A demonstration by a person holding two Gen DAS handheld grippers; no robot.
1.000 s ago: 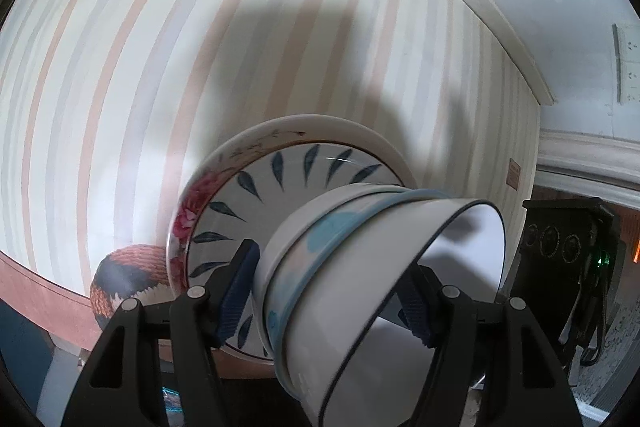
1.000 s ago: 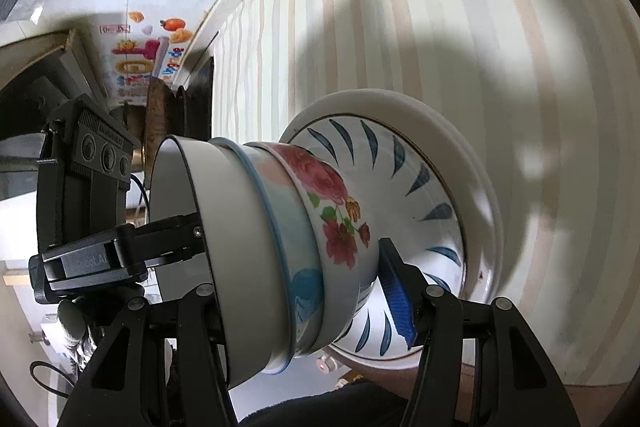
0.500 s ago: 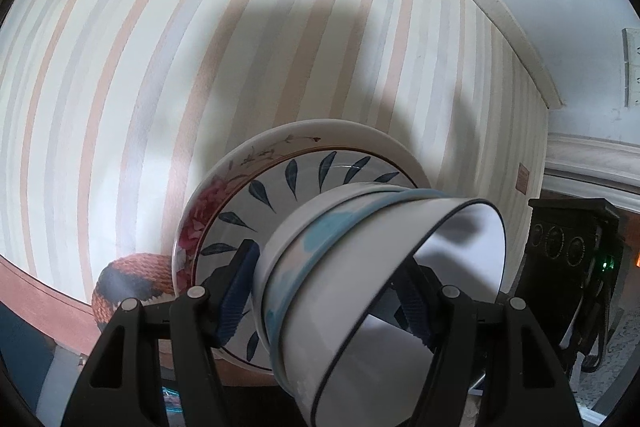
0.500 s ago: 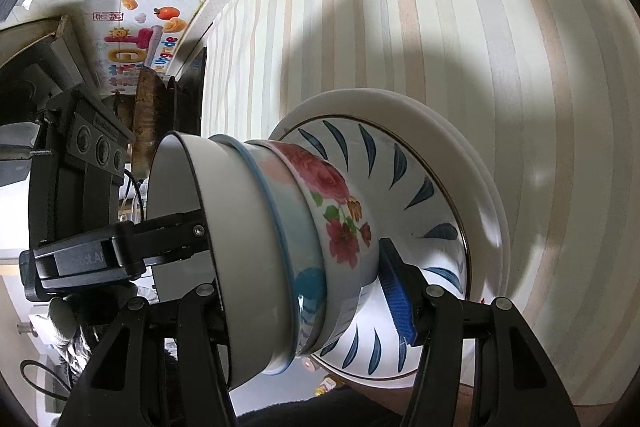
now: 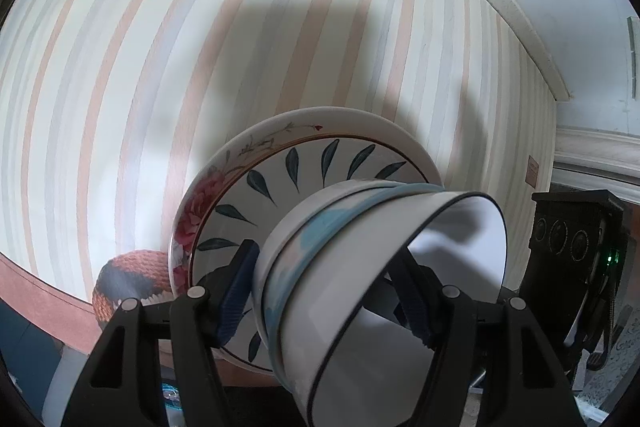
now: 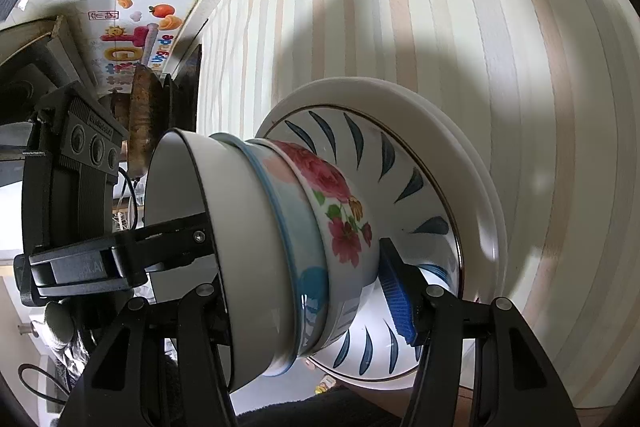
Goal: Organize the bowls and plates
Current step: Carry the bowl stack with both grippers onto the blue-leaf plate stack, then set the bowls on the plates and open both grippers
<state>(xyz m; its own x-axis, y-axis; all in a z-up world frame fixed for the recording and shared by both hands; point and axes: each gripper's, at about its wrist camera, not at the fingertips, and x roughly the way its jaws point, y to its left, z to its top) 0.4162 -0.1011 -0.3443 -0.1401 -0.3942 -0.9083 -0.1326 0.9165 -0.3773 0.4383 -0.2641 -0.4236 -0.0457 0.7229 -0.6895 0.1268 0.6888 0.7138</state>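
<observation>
while left view hides it, right view shows rose bowl (image 6: 340, 203).

- Both views are bright and evenly lit; we see no real blur.
- A broad soft-edged shadow falls on the striped wall (image 5: 280, 27) behind the stacked dishes (image 5: 360, 235) in each view.
- Fisheye bends the wall stripes strongly toward the edges; the corners are vignetted black.
- Faint sheen on the outer bowl (image 6: 256, 247).
</observation>
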